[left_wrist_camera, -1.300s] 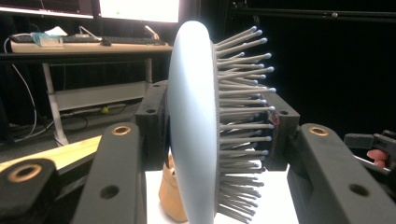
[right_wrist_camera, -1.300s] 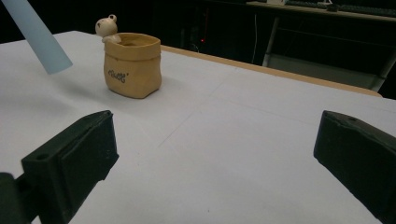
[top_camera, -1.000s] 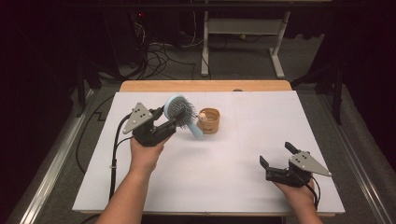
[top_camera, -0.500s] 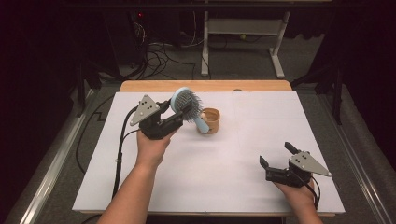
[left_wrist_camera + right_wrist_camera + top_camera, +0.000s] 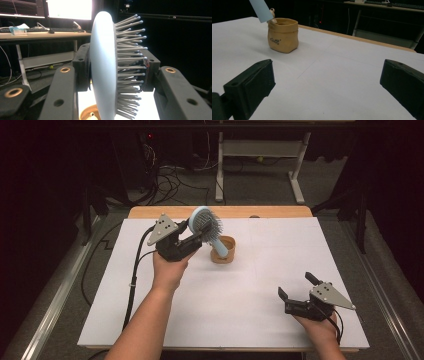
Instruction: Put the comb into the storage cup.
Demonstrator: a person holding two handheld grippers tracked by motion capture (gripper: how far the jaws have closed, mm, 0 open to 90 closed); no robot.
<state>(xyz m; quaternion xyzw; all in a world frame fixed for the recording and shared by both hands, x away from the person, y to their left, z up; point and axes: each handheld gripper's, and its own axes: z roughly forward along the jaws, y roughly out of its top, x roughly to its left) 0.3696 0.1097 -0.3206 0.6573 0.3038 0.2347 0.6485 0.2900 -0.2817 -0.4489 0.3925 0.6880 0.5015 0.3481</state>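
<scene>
Pale blue hairbrush (image 5: 207, 226) with grey pins, clamped at its oval head (image 5: 103, 67), pins (image 5: 130, 50) facing one pad and smooth back against the other. Held tilted above the table (image 5: 250, 320), head up and toward the far edge, flat handle (image 5: 261, 10) slanting down to the rim of a small tan sack-shaped pot (image 5: 223, 251). Pot upright on the white sheet, mouth open, dark lettering on its side (image 5: 283, 35).

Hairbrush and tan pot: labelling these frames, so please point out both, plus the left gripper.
hairbrush (image 5: 103, 65): left gripper view, pale blue back of head.
tan pot (image 5: 283, 35): right gripper view, front wall.
left gripper (image 5: 196, 236): high view, between its fingertips.
</scene>
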